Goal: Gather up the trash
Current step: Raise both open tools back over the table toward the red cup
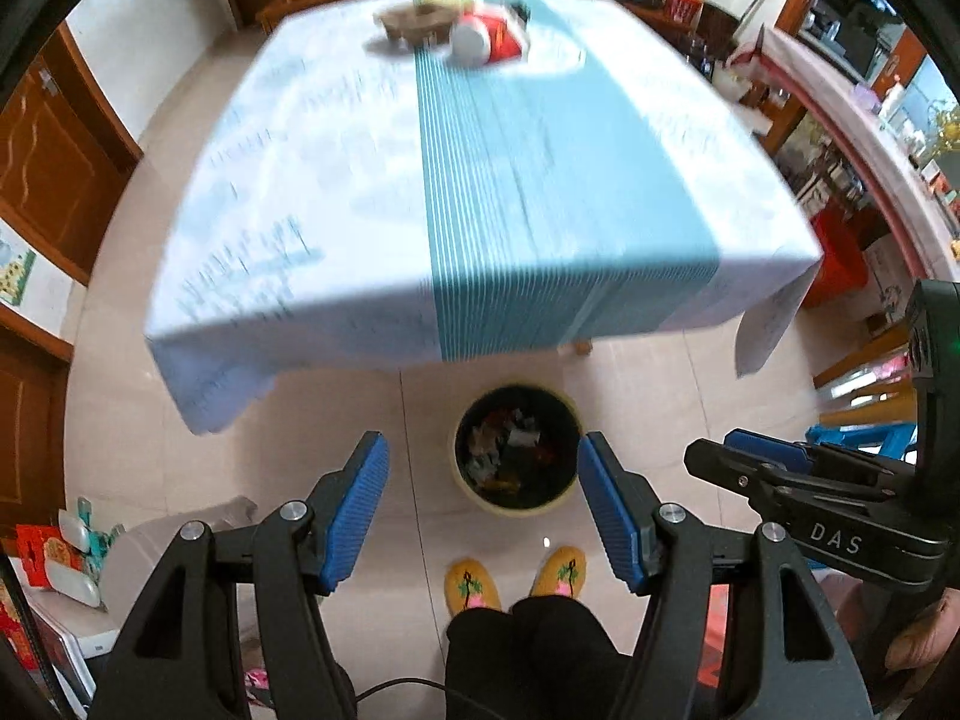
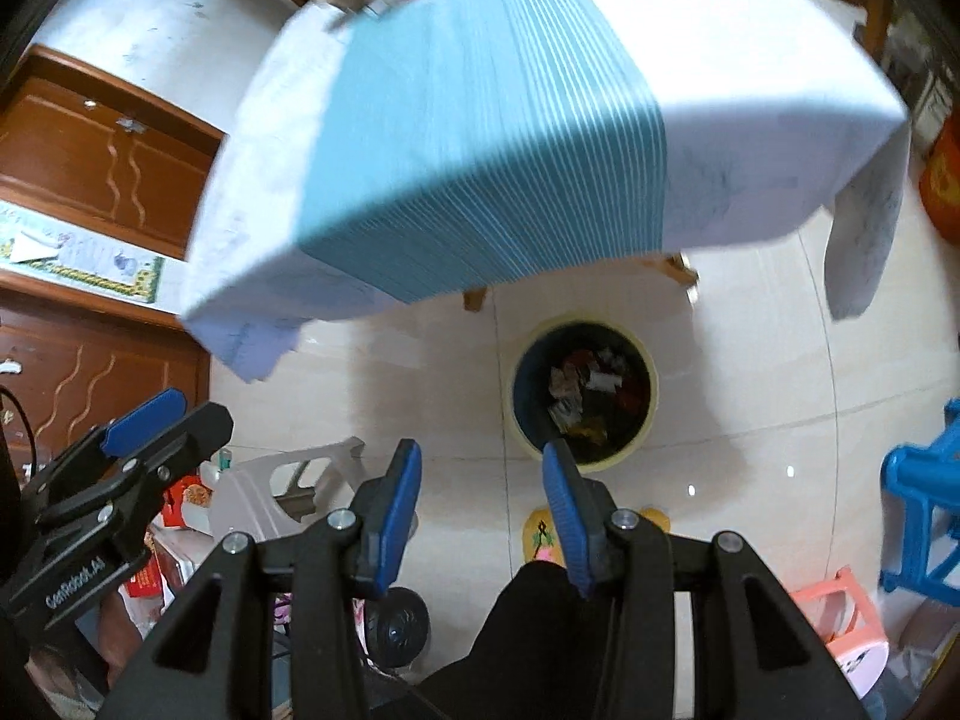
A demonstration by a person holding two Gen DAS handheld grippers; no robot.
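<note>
I hold both tongs above the floor, tipped steeply down, and neither carries anything. My left tongs point(image 1: 483, 507) stand spread wide, nothing between the blue pads point(image 1: 360, 498), and the bin point(image 1: 516, 450) shows in the gap in the lower middle of that view. My right tongs point(image 2: 480, 507) are spread less far but also bare; in their view the bin point(image 2: 582, 390) sits just right of centre, its rim peeking past the right pad.

The bin stands on the tiles in front of my slippers point(image 1: 471, 585), just off the near edge of the table point(image 1: 480, 180), so anything taken from the tabletop has only a short drop. Scraps already lie in its dark inside, so some of the collecting looks done.

The tablecloth's near half is bare. At the far end, top middle of the left view, I see a red and white tub lying on its side point(image 1: 489, 36) beside a brown basket point(image 1: 414, 24); both are blurred, and I can't tell whether either is trash. That far end is where I judge the next reach goes.
</note>
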